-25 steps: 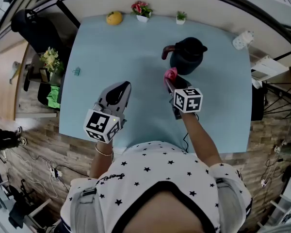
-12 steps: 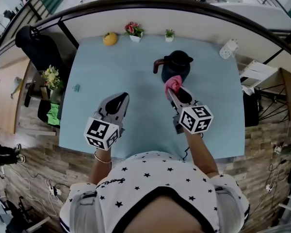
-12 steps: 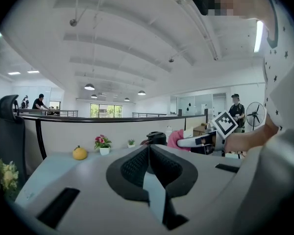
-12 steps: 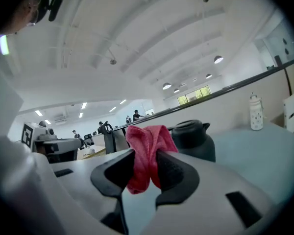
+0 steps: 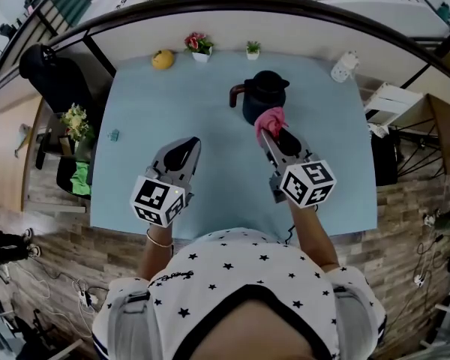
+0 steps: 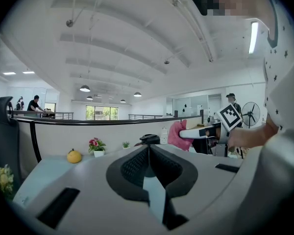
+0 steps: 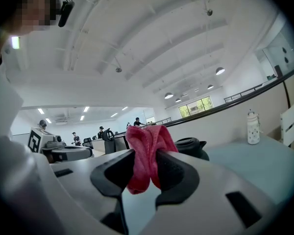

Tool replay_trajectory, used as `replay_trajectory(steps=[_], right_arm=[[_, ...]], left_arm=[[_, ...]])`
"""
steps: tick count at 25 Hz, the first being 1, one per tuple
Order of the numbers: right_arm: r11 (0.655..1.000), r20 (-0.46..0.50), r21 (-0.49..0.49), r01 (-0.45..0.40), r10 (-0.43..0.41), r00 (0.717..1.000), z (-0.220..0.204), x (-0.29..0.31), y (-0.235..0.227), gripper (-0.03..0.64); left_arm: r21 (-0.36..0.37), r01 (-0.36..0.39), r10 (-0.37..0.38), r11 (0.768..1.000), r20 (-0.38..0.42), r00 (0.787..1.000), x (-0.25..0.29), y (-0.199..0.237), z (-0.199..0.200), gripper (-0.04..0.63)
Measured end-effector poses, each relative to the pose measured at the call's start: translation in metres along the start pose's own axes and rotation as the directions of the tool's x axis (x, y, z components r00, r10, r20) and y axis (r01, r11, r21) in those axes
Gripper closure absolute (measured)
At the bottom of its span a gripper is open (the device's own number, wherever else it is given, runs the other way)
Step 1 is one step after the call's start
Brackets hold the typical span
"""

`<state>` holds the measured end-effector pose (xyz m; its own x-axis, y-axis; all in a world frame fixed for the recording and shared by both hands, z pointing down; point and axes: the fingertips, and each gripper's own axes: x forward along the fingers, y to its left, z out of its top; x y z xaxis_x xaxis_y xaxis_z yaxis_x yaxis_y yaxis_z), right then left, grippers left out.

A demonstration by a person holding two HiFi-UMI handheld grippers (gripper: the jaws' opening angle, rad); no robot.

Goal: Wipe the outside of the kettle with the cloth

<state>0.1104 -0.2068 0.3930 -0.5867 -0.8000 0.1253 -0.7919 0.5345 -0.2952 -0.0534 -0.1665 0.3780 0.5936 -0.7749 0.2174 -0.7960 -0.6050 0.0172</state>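
Note:
A black kettle (image 5: 264, 96) stands upright on the pale blue table (image 5: 172, 111), its handle pointing left. My right gripper (image 5: 267, 128) is shut on a pink cloth (image 5: 271, 120), and the cloth sits at the kettle's near right side, touching or just short of it. In the right gripper view the cloth (image 7: 146, 153) is bunched between the jaws with the kettle (image 7: 190, 148) just beyond. My left gripper (image 5: 181, 153) hovers over the table to the left, jaws closed on nothing. In the left gripper view the kettle's lid (image 6: 150, 138) shows past the jaws.
Along the table's far edge stand a yellow fruit (image 5: 162, 59), a pot of pink flowers (image 5: 199, 46) and a small green plant (image 5: 253, 49). A white bottle (image 5: 343, 67) stands at the far right corner. A black chair (image 5: 52, 73) sits left of the table.
My right gripper has carried the pink cloth forward to the kettle's near side. The left gripper has hardly moved.

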Motion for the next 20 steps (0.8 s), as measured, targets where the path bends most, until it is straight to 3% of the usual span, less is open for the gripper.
replay_trajectory(steps=[20], right_arm=[[0.999,0.018,0.032,-0.025,0.025,1.000,0.005,-0.002,0.012,0.489]], left_arm=[[-0.008,-0.007,0.007,1.000,0.004,1.000,-0.008,0.003,-0.002,0.563]])
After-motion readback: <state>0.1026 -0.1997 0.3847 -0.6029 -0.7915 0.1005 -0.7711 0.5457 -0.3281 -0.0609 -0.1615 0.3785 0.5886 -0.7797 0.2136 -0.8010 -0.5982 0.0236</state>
